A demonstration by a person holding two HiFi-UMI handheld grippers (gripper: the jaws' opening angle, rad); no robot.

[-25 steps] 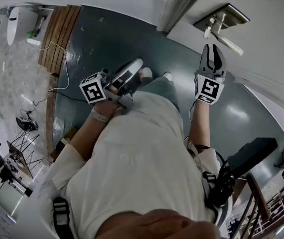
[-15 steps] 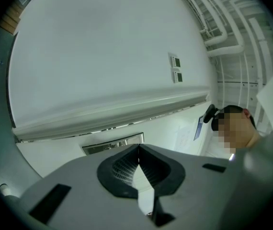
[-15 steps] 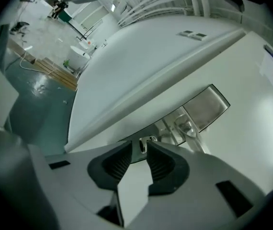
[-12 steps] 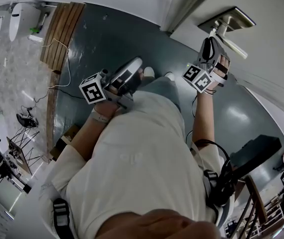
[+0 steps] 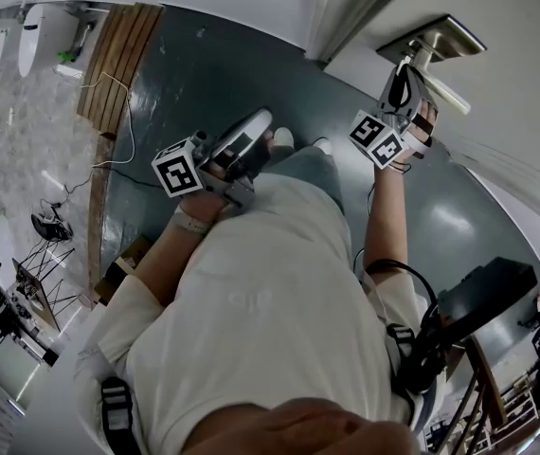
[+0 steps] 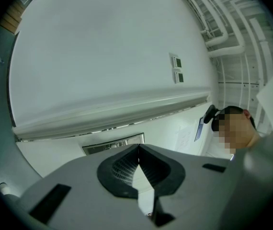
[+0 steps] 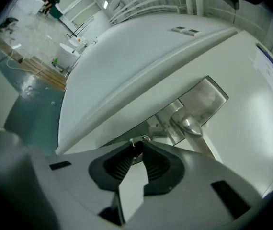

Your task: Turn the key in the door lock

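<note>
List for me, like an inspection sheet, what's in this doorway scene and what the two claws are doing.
Surface: dark floor; white door.
Job's things: door handle on metal plate; small key near it.
Clutter: nothing seen at the door.
Grippers: right claw shut on the key; left claw shut, empty, held at the waist.
Cables: thin cable on the floor.
Surroundings: wooden strip along the floor's far edge.

My right gripper (image 5: 404, 76) is up at the lock plate (image 5: 441, 38) now, no longer low under the door handle (image 5: 445, 88). It's rolled, so its marker cube (image 5: 376, 138) sits tilted. Jaws now pinch the key (image 7: 135, 143).
</note>
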